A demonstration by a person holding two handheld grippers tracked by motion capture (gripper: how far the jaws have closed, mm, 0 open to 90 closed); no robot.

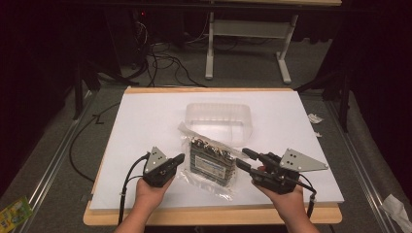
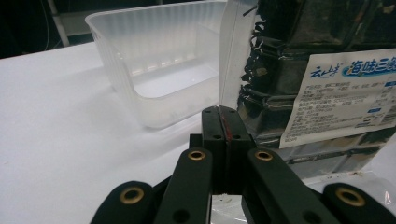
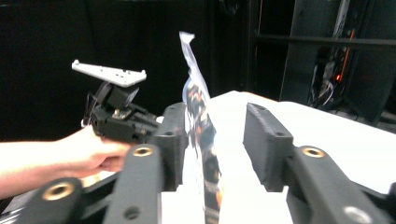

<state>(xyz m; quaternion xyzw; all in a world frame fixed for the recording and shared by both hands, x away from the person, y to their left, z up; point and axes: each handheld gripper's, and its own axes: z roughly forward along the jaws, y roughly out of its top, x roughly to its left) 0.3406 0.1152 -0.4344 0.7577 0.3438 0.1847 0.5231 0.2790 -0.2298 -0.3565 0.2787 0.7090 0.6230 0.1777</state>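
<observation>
On the white sheet covering the table (image 1: 145, 116), seen from the high view, we find a clear plastic bag of dark packets (image 1: 212, 158) lying between our two grippers, just in front of an empty translucent tub (image 1: 218, 121). Our left gripper (image 1: 180, 158) reaches the bag's left edge, its jaws together, while our right gripper (image 1: 245, 160) sits at the bag's right edge with its jaws parted, one above the other. From the left gripper view, we see the jaws pressed flat together with a thin red line between them; the left gripper (image 2: 226, 122) meets the bag's clear edge, but we cannot tell whether any film is pinched. The bag (image 2: 317, 79) rises right of the jaws, its white label printed in blue, and the tub (image 2: 159, 70) stands behind and to the left. From the right gripper view, the right gripper (image 3: 217, 135) is wide open, and the bag's edge (image 3: 198, 116) stands between the jaws, close to the left one and clear of the right. Beyond it our left hand (image 3: 88, 149) holds the left gripper (image 3: 121, 116).
</observation>
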